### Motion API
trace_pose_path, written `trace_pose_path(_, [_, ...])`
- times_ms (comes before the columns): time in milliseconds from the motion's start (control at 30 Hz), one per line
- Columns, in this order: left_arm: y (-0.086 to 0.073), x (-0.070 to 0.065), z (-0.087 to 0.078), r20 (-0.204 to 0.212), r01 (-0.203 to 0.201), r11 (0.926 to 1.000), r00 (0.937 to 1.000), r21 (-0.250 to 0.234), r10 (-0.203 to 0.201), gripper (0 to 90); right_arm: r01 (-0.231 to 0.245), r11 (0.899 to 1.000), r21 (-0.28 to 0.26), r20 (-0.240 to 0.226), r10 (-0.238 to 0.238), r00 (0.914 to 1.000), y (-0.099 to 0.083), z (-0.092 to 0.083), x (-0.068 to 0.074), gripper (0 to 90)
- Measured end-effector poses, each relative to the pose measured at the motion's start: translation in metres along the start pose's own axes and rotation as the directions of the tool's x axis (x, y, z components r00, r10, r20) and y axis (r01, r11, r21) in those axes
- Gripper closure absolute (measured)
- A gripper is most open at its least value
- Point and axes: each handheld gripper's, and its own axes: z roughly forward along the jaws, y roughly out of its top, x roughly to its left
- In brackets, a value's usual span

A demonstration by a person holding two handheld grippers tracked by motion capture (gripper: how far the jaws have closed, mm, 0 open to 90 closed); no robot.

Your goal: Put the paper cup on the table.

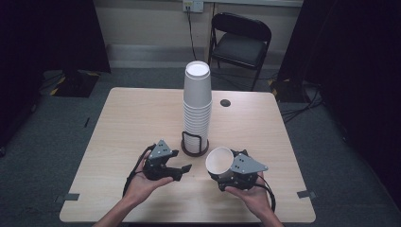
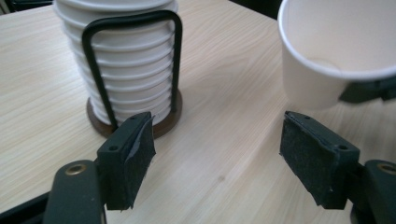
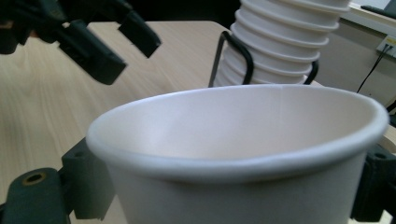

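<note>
In the high view, a pale wooden surface (image 1: pixel 142 123) carried a tall stack of white paper cups (image 1: pixel 197 104), nested upside down and standing in a round dark holder (image 1: pixel 195 147) with a black wire loop at its front. The stack stood near the middle of the surface, just beyond the two hands. The left gripper (image 1: pixel 182 169) lay in the person's left hand (image 1: pixel 144 182), just left of the holder, its jaws apart and pointing to the right with nothing between them. The right gripper (image 1: pixel 222 174), held in the right hand (image 1: pixel 250 191), was clamped on a single paper cup (image 1: pixel 219 161) tilted so that its open mouth faced up and to the left. That cup sat just right of the holder and apart from it. A black folding chair (image 1: pixel 241 42) stood on the grey floor beyond the far edge.

In the left gripper view, the two black padded jaws stood wide apart over bare wood. The stack (image 2: pixel 126 60) and its wire loop (image 2: pixel 135 56) rose at upper left on the dark base, and the single cup (image 2: pixel 327 51) hung at upper right, above the surface.

In the right gripper view, the single cup (image 3: pixel 233 154) lay between the jaws with its mouth toward the camera and its inside empty. The left gripper (image 3: pixel 112 42) showed at upper left, open, and the stack (image 3: pixel 285 42) in its wire loop stood behind the rim at upper right.
</note>
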Motion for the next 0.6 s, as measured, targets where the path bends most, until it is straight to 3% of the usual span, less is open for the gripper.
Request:
trace_pose_path(133, [-0.007,0.004,-0.003,-0.013,-0.001,0.9999,0.9999,0.017,0.001,21.5,-0.05,0.999,-0.019,0.006,0.05,0.9987,-0.003,0.0,-0.009,10.4])
trace_pose_path(267, [-0.012,0.006,-0.007,-0.03,0.014,0.9999,0.9995,0.001,-0.014,19.3,-0.093,0.996,-0.013,0.015,0.093,0.9955,-0.008,-0.001,-0.017,10.1])
trace_pose_path(367, [-0.016,0.005,-0.01,-0.054,0.006,1.0,0.9985,0.005,-0.006,17.3,-0.139,0.99,-0.026,0.032,0.14,0.9896,-0.009,-0.002,-0.024,9.7])
trace_pose_path(467, [-0.022,0.005,-0.012,-0.048,-0.011,0.9999,0.9988,-0.002,0.011,16.0,-0.185,0.981,-0.052,0.044,0.187,0.9813,-0.008,-0.002,-0.034,9.4])
trace_pose_path(533, [-0.026,0.007,-0.012,-0.07,-0.015,0.9998,0.9975,0.014,0.016,16.1,-0.193,0.978,-0.076,0.059,0.197,0.9786,-0.009,0.001,-0.041,9.4])
trace_pose_path(600, [-0.032,0.009,-0.012,-0.059,-0.01,0.9997,0.9982,0.021,0.011,16.0,-0.206,0.976,-0.066,0.077,0.211,0.9745,-0.01,0.005,-0.048,9.3])
